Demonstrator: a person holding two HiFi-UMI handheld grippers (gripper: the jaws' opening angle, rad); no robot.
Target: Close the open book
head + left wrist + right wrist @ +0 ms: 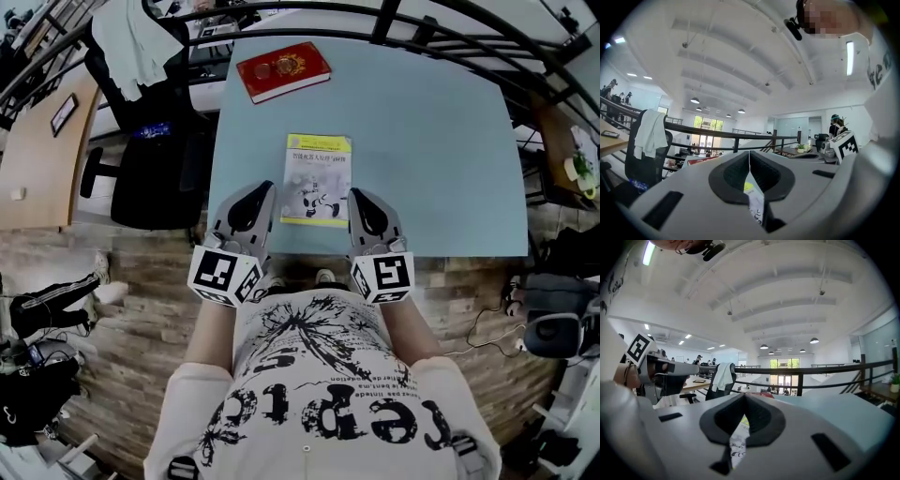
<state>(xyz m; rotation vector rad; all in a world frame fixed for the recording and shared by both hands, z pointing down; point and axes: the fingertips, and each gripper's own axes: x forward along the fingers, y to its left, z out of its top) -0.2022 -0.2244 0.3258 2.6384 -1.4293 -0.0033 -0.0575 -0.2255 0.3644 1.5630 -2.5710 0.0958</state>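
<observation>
Yellow book [317, 179] lies shut, cover up, near front edge of blue surface [431, 141], between left claw [260, 193] and right claw [361, 195], both closed and empty; closing looks done, next move likely just lifting claws clear without nudging it.

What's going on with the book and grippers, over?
Left gripper, right gripper shut, empty, beside yellow-and-white paperback book. Book closed, flat on pale blue table. Red book far off, not blocking.
</observation>
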